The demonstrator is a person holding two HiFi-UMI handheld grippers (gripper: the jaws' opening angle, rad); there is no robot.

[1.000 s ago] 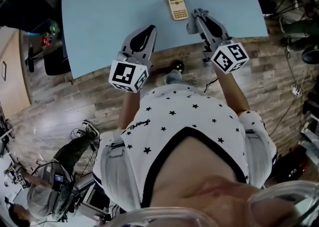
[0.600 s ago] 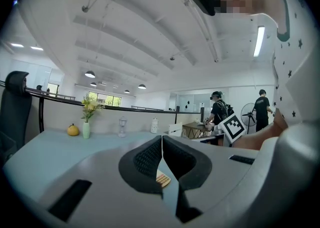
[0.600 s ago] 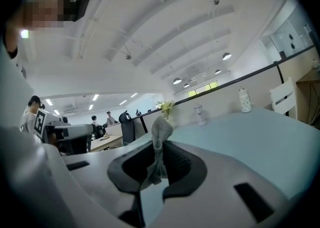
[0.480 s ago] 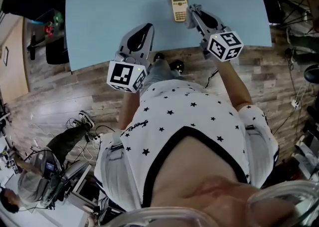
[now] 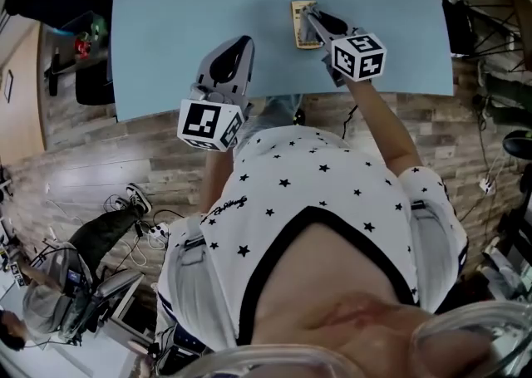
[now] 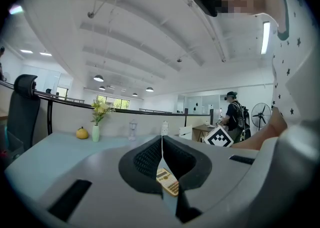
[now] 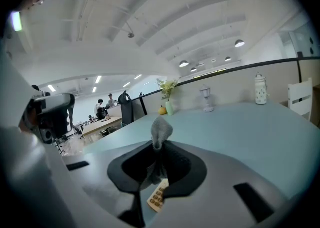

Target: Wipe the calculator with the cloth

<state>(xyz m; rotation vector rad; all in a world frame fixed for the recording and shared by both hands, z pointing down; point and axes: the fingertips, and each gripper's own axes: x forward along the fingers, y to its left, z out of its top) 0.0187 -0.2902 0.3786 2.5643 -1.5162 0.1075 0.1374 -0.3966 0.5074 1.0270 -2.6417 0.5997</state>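
A beige calculator (image 5: 301,26) lies on the light blue table (image 5: 183,11), towards its front edge. My right gripper (image 5: 308,12) reaches over the calculator's right side, shut on a grey cloth (image 7: 160,131) that sticks up between the jaws. Below those jaws a corner of the calculator (image 7: 158,196) shows in the right gripper view. My left gripper (image 5: 242,40) is held over the table left of the calculator, apart from it, jaws shut with nothing in them. Past its closed tips the calculator (image 6: 167,182) shows in the left gripper view.
A vase of flowers (image 6: 95,131), an orange fruit (image 6: 82,133) and a white jug (image 7: 259,91) stand along the table's far side. An office chair (image 6: 22,111) is at the left. The table's front edge (image 5: 283,95) runs under both arms, with wooden floor below it.
My right gripper has moved forward and to the left with the cloth, from beside the calculator to over it. The left gripper has barely shifted.
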